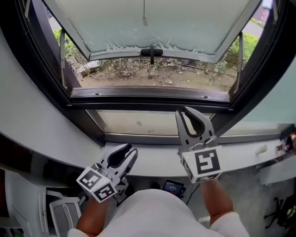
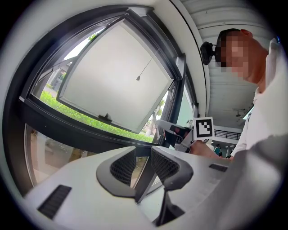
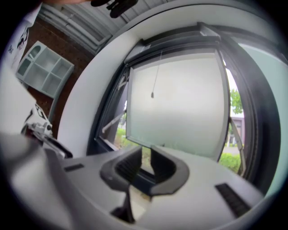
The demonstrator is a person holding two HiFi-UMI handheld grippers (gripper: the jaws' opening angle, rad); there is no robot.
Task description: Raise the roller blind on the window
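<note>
**Both grippers empty, below the blind cord**

- Left gripper [image 1: 129, 150]: low over the white window sill [image 1: 152, 159]. Jaws part-open with a moderate gap; only the dark window frame [image 2: 67, 130] shows through it.
- Right gripper [image 1: 183, 112]: higher and further forward, tips in front of the lower fixed pane [image 1: 138, 122]. Jaws narrow but not touching, nothing between them.
- Pull cord [image 1: 144, 14]: hangs at top centre in front of the tilted-out sash [image 1: 152, 23], with a small weight at its end. It is well apart from both grippers.
- The sash surface is flat milky white. Whether that is frosted glass or blind fabric I cannot tell from these views.
- Black sash handle [image 1: 151, 52] sits at the bottom edge of the sash.
- Outside, below the sash: bare soil with dry twigs [image 1: 138, 69].
</note>
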